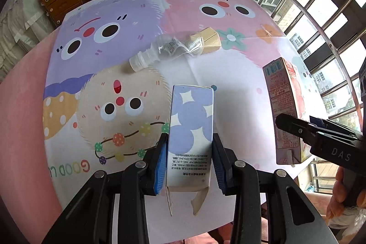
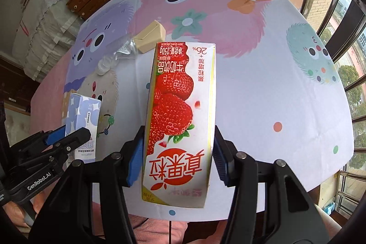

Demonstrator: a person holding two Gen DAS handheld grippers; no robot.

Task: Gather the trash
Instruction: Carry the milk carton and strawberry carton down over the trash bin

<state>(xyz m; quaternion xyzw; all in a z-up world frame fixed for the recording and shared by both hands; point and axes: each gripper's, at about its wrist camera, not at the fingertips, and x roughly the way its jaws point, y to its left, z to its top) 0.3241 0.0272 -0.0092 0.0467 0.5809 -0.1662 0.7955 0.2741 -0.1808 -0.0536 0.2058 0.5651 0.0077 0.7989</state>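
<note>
Blue-padded fingers (image 1: 160,161) of the left gripper (image 1: 189,161) clamp a blue-and-white carton (image 1: 191,129) at lower centre of the left view. Right gripper (image 2: 178,159) likewise squeezes a strawberry milk carton (image 2: 180,120) between its pads. Upper centre, a crushed clear bottle (image 1: 169,48) touches a beige box (image 1: 210,40) on the cartoon tablecloth (image 1: 228,84).

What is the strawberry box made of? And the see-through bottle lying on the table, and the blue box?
The strawberry box looks like coated paperboard: sharp folded edges, glossy print. The see-through bottle seems to be thin clear plastic, since it is crumpled and you can see through it. The blue box looks like matte cardboard; its torn flap shows a plain tan inside.
</note>
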